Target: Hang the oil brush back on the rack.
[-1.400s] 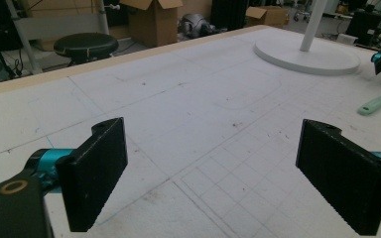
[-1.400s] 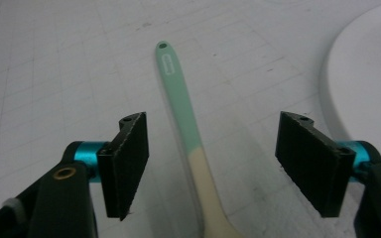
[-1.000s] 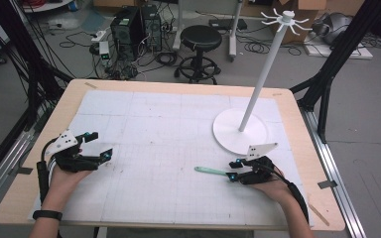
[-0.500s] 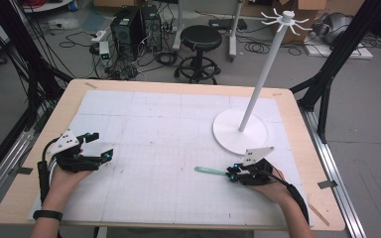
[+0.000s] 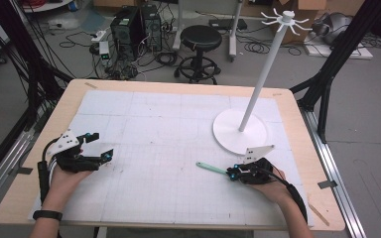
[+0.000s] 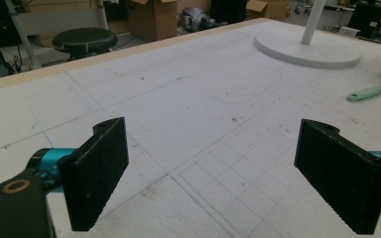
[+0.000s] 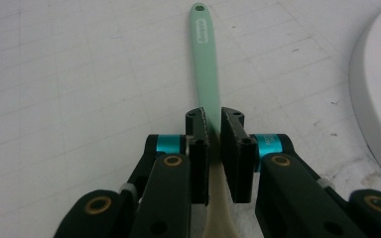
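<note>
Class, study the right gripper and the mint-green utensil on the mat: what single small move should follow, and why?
Probably a short lift straight up. The right gripper has just been closing, and its pads now press on the mint-green utensil, whose handle lies flat on the mat. The white stand with hooks on top rises just beyond, a likely place to hang it. The left gripper rests open.

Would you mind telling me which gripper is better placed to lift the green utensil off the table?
The right gripper: its jaws have just been closing and now clamp the green utensil. The left gripper rests open at the table's far-left side, away from it.
</note>
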Motion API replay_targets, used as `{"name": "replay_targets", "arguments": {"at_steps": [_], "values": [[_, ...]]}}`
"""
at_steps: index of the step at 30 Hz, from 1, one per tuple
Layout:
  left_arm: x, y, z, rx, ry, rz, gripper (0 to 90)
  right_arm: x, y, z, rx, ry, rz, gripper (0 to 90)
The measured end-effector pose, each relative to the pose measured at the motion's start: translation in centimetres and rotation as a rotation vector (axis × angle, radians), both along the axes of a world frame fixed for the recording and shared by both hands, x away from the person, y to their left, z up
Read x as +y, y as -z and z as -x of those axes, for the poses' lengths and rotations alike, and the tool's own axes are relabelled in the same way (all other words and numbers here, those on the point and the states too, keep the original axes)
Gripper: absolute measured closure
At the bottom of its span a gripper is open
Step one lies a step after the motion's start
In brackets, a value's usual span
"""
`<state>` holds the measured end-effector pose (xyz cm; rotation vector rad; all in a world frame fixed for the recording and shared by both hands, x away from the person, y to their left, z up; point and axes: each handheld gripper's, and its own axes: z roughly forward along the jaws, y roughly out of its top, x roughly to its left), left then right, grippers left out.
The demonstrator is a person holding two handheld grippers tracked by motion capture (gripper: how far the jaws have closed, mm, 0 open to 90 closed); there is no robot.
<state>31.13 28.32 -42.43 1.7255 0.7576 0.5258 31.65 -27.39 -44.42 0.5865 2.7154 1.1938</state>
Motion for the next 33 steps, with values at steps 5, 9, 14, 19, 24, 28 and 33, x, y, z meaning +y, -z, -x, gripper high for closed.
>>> {"name": "replay_targets", "arguments": {"at_steps": [5,9,14,19,24,28,33], "values": [[-0.1,0.0,0.0,-0.007,0.009,0.006,14.2,-0.8,-0.6,0.0,-0.024,0.034,-0.038,82.6],[-0.1,0.0,0.0,-0.005,0.011,-0.002,14.3,-1.6,-1.4,0.2,-0.050,0.076,-0.078,82.6],[0.0,0.0,0.0,-0.007,0.000,0.000,14.3,-3.0,-2.9,0.6,-0.105,0.153,-0.158,82.6],[0.0,-0.1,0.1,-0.008,0.001,0.005,14.2,-4.8,-5.1,1.5,-0.181,0.256,-0.233,82.6],[0.1,-0.1,0.1,-0.010,0.000,0.007,14.2,-7.5,-7.6,2.7,-0.257,0.364,-0.321,82.6],[0.0,-0.1,0.2,-0.009,-0.002,0.002,14.3,-9.4,-9.4,3.4,-0.304,0.420,-0.386,82.5],[0.0,-0.1,0.2,-0.012,-0.003,0.000,14.3,-10.8,-12.4,3.9,-0.363,0.470,-0.432,82.5]]}}
